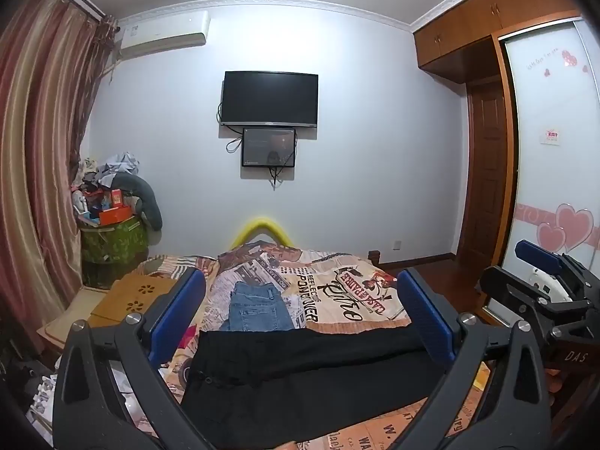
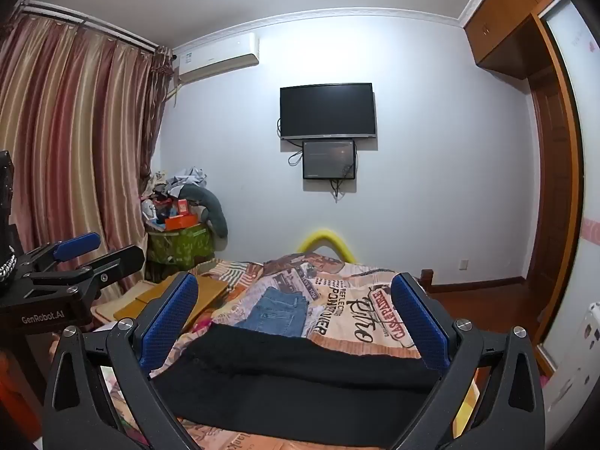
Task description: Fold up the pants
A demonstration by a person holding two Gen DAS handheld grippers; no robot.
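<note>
Black pants (image 1: 300,371) lie flat across the near part of the bed, stretched left to right; they also show in the right wrist view (image 2: 296,378). My left gripper (image 1: 300,311) is open and empty, held above the pants with its blue pads (image 1: 180,311) wide apart. My right gripper (image 2: 296,311) is open and empty, also above the pants; it shows at the right edge of the left wrist view (image 1: 543,273). The left gripper shows at the left edge of the right wrist view (image 2: 86,251).
Folded blue jeans (image 1: 258,307) lie further back on the printed bedspread (image 1: 348,292). A wooden lap table (image 1: 131,296) sits at the bed's left. A cluttered green box (image 1: 112,240) stands by the curtain. A wardrobe (image 1: 543,150) is on the right.
</note>
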